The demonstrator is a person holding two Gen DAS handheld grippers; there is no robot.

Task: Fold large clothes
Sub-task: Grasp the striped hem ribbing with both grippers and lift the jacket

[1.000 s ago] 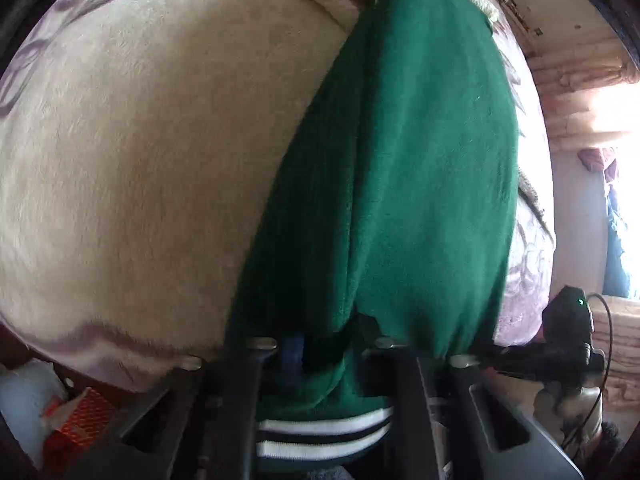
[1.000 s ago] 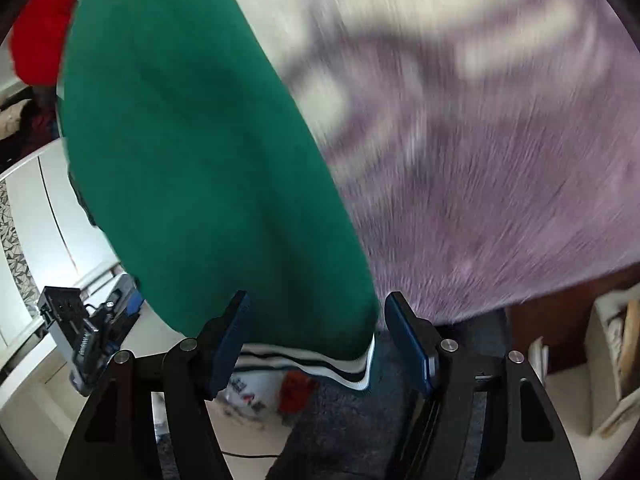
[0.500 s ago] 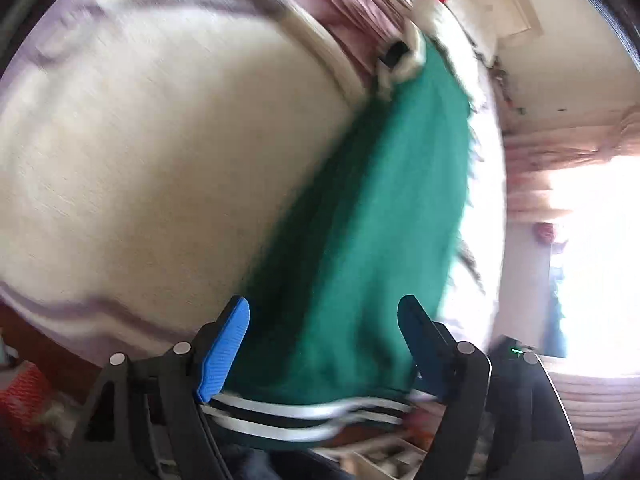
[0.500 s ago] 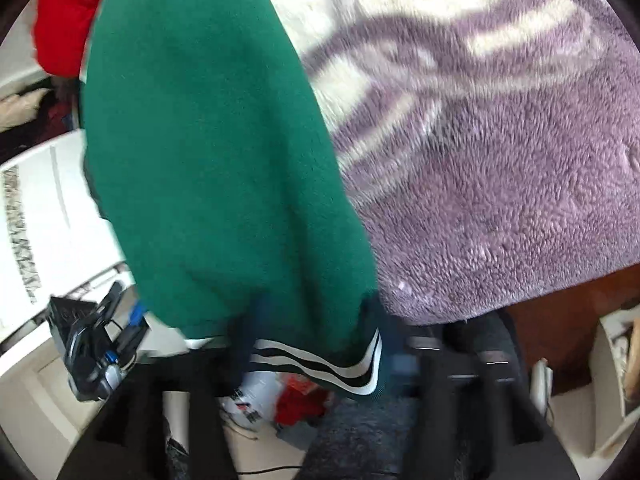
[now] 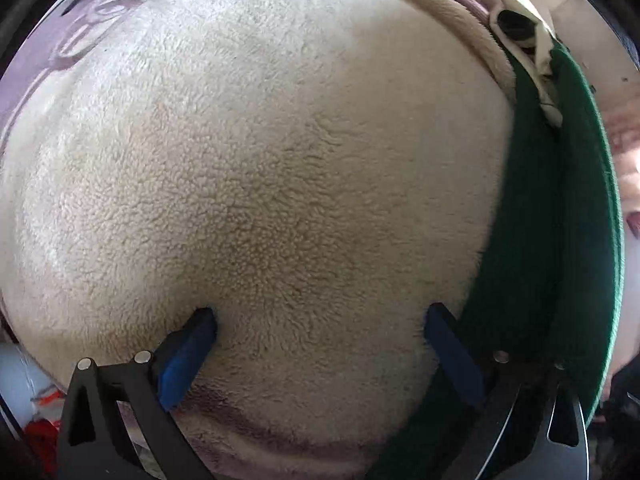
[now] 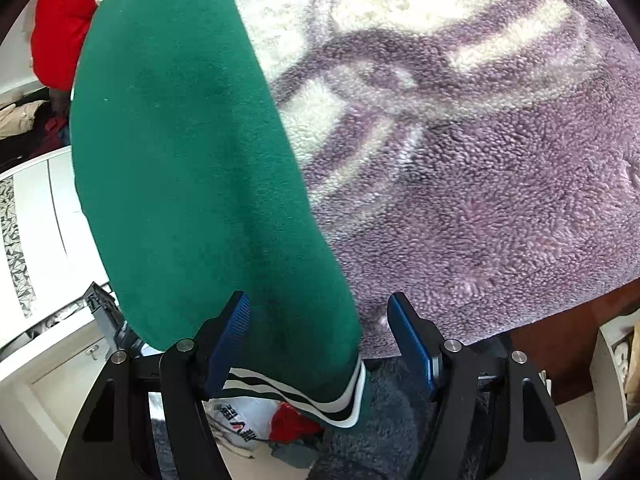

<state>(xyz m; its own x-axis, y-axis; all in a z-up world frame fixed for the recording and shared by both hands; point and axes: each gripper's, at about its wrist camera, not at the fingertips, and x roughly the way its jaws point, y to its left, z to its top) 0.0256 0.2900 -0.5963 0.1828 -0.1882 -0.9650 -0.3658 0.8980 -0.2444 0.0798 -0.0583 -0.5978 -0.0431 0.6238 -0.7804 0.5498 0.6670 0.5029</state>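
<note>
Only right view shows green garment's point(image 6: 192, 152) striped hem point(image 6: 316, 396).

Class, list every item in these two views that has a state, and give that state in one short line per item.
Left claw: open, empty, over the blanket.
Right claw: open, striped hem between its fingers, not gripped.
Green garment: lying lengthwise on the blanket, hem hanging past the edge.
Blanket: spread out flat.
Red garment: lying beyond the green garment, partly hidden.
</note>
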